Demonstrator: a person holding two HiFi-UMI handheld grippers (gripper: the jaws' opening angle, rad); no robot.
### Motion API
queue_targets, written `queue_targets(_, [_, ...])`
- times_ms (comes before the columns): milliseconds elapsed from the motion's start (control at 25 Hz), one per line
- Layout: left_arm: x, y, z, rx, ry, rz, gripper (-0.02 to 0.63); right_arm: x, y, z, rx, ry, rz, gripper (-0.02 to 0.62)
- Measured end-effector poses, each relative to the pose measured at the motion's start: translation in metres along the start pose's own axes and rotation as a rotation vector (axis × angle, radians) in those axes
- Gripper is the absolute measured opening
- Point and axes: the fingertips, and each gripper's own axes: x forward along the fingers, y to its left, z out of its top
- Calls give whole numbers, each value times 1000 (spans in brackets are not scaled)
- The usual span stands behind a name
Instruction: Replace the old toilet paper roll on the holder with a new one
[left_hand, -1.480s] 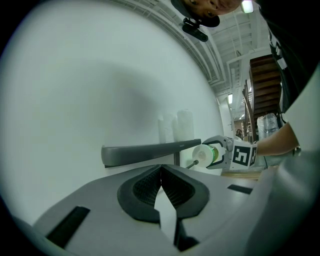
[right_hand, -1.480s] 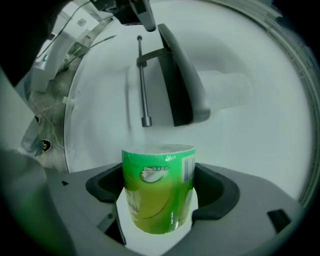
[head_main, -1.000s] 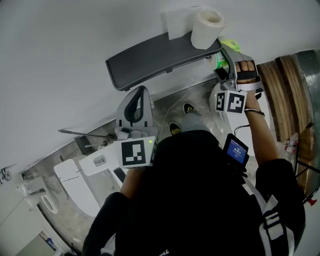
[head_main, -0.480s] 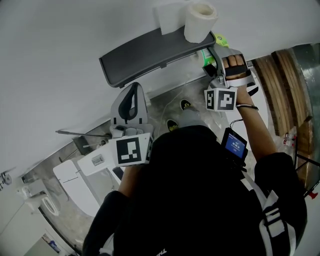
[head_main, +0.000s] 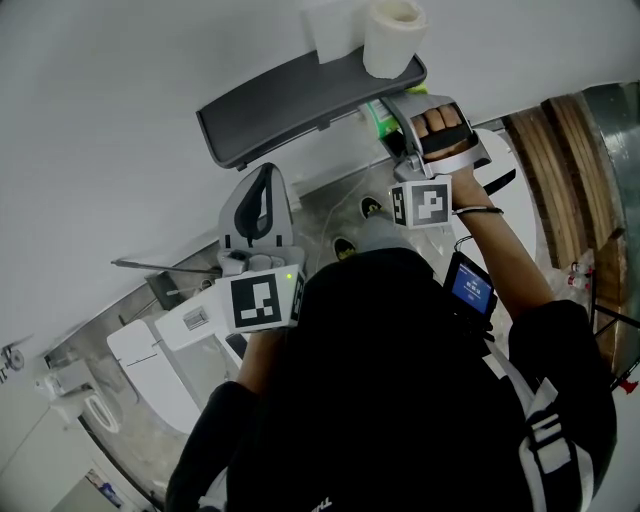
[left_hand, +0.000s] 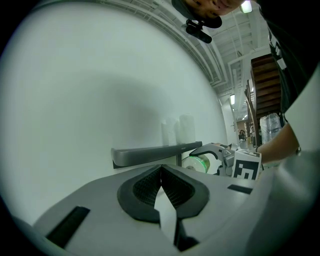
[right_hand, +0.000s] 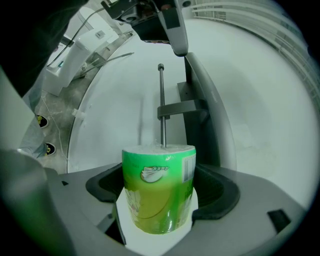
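The wall holder has a dark grey shelf (head_main: 300, 95) with a white paper roll (head_main: 393, 35) standing on top. My right gripper (head_main: 385, 125) sits just under the shelf's right end, shut on a green-wrapped roll (head_main: 378, 115). In the right gripper view the green-wrapped roll (right_hand: 159, 187) fills the jaws, and its far end meets the tip of the holder's bare metal rod (right_hand: 161, 105). My left gripper (head_main: 262, 195) hangs lower, below the shelf's left part, shut and empty. In the left gripper view, the shelf (left_hand: 155, 152) and the green roll (left_hand: 196, 163) lie ahead.
A white toilet (head_main: 160, 365) stands at the lower left on a marbled floor (head_main: 340, 215). Wooden slats (head_main: 560, 170) run along the right. A small device with a blue screen (head_main: 470, 290) is strapped to the person's right forearm. A white wall lies behind the holder.
My right gripper has carried the green-wrapped roll leftward, in under the shelf. The left gripper has barely moved.
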Motion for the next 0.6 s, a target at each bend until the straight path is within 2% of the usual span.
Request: queue_targets(600, [-10, 1, 4, -6, -8, 20, 22, -1, -1, 31, -12, -33, 9, 417])
